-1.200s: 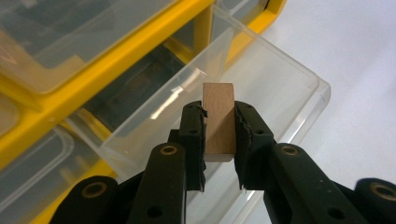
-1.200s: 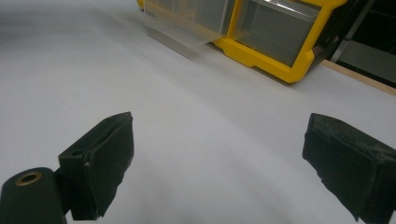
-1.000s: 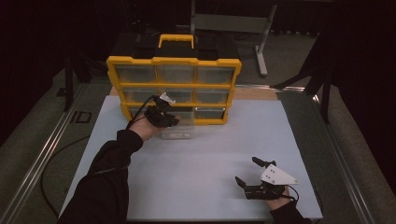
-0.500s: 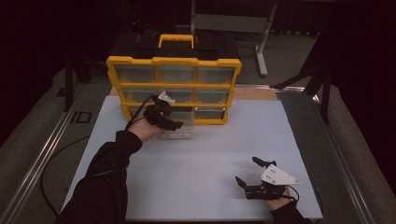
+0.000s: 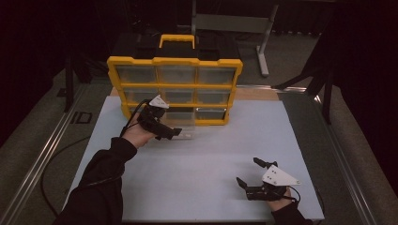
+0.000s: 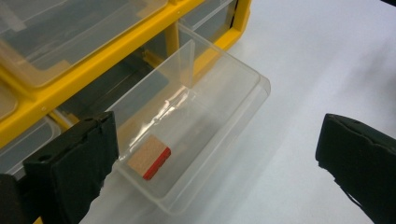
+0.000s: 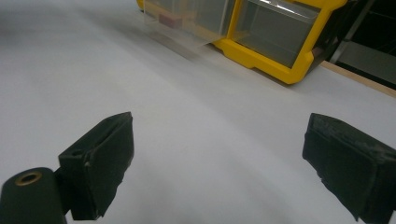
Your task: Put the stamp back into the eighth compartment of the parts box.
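A yellow organizer (image 5: 174, 61) with clear drawers stands at the back of the white table (image 5: 211, 150). One clear drawer (image 6: 219, 93) in its bottom row is pulled out onto the table. A small block (image 6: 150, 156) with a tan top and a red side lies inside it. My left gripper (image 6: 215, 163) hovers over the drawer's front; its jaws have just been opening and now stand wide apart, gripping nothing. In the high view the left gripper (image 5: 171, 133) is at the drawer (image 5: 185, 125). My right gripper (image 5: 247, 170) is open near the table's front right, holding nothing.
The organizer (image 7: 280, 44) and the pulled-out drawer (image 7: 187, 18) lie far ahead of the right gripper (image 7: 222, 163). A metal rail (image 5: 42, 154) runs along the table's left side. A grey stand (image 5: 234, 21) is behind the organizer.
The left gripper's jaws have spread apart over the drawer, and the hand has drawn slightly back from the organizer. The right hand has kept still.
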